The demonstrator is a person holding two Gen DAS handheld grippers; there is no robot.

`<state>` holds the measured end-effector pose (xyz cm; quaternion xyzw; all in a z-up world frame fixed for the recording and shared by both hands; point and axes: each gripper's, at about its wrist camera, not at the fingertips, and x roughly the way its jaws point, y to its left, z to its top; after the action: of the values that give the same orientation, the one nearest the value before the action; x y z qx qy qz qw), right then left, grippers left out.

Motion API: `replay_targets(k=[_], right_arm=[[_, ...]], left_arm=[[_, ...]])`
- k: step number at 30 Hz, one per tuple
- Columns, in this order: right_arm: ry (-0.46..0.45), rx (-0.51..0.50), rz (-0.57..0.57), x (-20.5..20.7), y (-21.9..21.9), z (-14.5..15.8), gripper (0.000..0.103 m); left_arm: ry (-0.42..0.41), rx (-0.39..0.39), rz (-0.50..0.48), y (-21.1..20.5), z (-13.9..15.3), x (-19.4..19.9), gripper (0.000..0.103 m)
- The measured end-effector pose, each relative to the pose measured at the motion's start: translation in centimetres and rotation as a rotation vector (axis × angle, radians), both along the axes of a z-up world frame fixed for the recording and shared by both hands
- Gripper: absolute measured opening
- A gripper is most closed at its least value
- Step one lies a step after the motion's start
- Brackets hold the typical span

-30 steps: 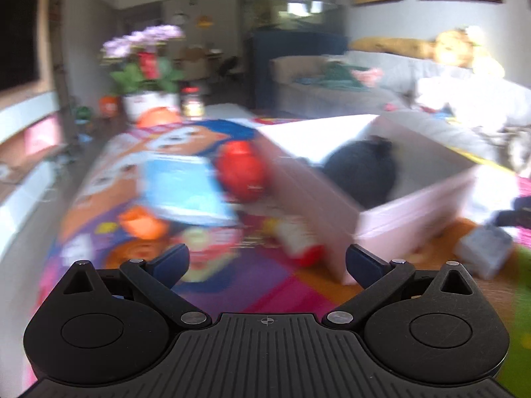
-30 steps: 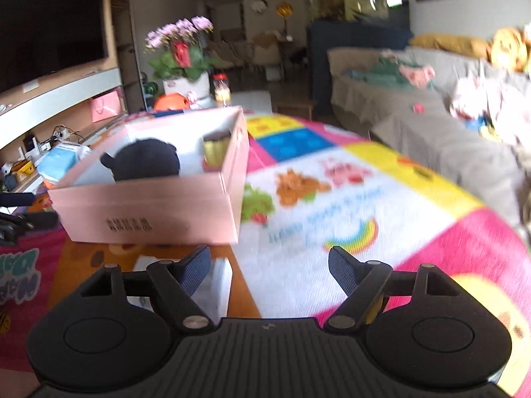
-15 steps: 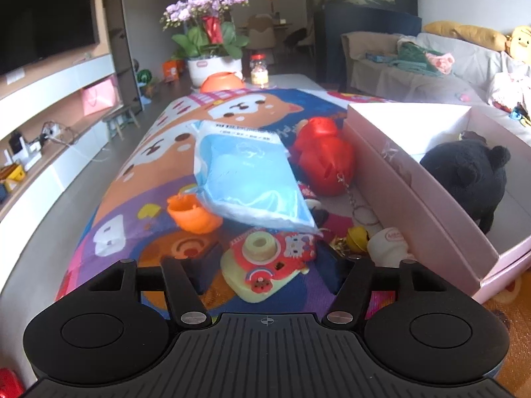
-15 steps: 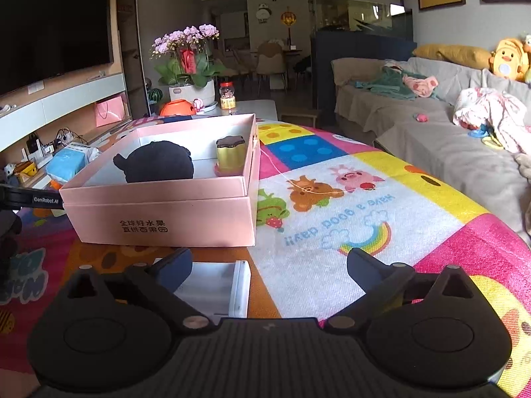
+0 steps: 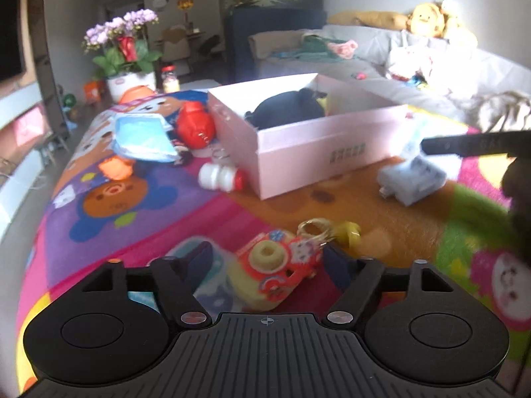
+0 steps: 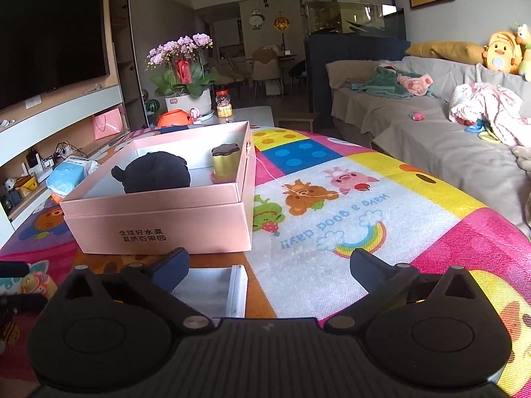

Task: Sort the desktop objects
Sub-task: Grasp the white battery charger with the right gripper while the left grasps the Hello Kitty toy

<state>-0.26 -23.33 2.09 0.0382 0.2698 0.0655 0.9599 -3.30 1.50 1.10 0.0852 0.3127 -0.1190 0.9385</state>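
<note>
- Toy camera [image 5: 275,273], yellow body w/ red front and a pale ring lens, lies on the play mat [image 5: 205,212] right betw. the left gripper [image 5: 268,262] fingers; a metal ring and yellow bell [image 5: 348,232] hang off its far end.
- Left gripper: jaws opening, partway wide, toy camera betw. them; pads look clear of it, though the view is blurred there.
- Right gripper [image 6: 268,265]: jaws opening, abt as wide as they go, nothing held; left finger sits over a flat white box [image 6: 215,292] on the mat.
- Pink box [image 6: 159,219], lid off, stands beyond both grippers; inside, a black plush [image 6: 156,172] and a gold tin [image 6: 225,162] at the far right corner.
- Left of the pink box on the mat: small white bottle w/ red cap [image 5: 220,177] on its side, red plush [image 5: 194,126], blue pack [image 5: 142,136], orange toy [image 5: 116,167].
- Grey-white packet [image 5: 411,177] lies right of the pink box, near the dark edge of the other gripper.
- Beyond: potted orchid [image 6: 181,66], grey sofa [image 6: 415,126] w/ clothes and a yellow duck plush [image 6: 497,53].
</note>
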Motion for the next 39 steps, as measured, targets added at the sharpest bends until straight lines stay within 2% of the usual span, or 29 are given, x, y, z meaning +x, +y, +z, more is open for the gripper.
replay_targets(k=[6, 11, 15, 17, 19, 23, 26, 27, 29, 33, 35, 39], right_arm=[[0.001, -0.027, -0.007, -0.1, 0.4, 0.0, 0.103], [0.019, -0.037, 0.001, 0.1, 0.5, -0.1, 0.103], [0.032, -0.029, 0.022, -0.1, 0.9, -0.1, 0.103], [0.078, -0.001, 0.097, -0.2, 1.7, -0.3, 0.103], [0.119, -0.013, 0.157, -0.1, 3.2, -0.5, 0.103], [0.138, -0.049, 0.165, 0.7, 5.4, -0.6, 0.103], [0.195, -0.073, 0.158, 1.6, 6.5, -1.1, 0.103], [0.192, -0.095, 0.155, 1.6, 6.8, -1.3, 0.102], [0.179, -0.115, 0.151, 1.3, 6.9, -1.2, 0.092], [0.175, -0.092, 0.145, 0.8, 6.4, -1.1, 0.091], [0.175, -0.080, 0.148, 0.1, 6.0, -1.0, 0.091], [0.165, -0.082, 0.149, -1.8, 5.2, -1.0, 0.091]], left_arm=[[-0.009, 0.032, 0.134, 1.7, 0.0, 0.6, 0.093], [0.020, -0.034, 0.212, 3.5, 0.0, 1.0, 0.095], [0.015, -0.031, 0.228, 3.6, 0.0, 1.0, 0.098], [0.013, -0.025, 0.234, 3.6, 0.0, 1.0, 0.100], [0.010, -0.023, 0.232, 3.5, 0.0, 0.9, 0.100], [0.002, -0.029, 0.236, 3.5, 0.0, 0.7, 0.100], [0.005, -0.041, 0.241, 3.7, 0.0, 0.7, 0.100], [0.006, -0.044, 0.242, 3.7, 0.0, 0.7, 0.101], [0.008, -0.042, 0.247, 3.7, 0.0, 0.8, 0.101], [0.009, -0.030, 0.270, 3.6, 0.2, 0.4, 0.101], [0.035, -0.048, 0.280, 3.7, 0.2, 0.2, 0.101], [0.092, -0.145, 0.320, 4.2, 0.3, 0.3, 0.101]])
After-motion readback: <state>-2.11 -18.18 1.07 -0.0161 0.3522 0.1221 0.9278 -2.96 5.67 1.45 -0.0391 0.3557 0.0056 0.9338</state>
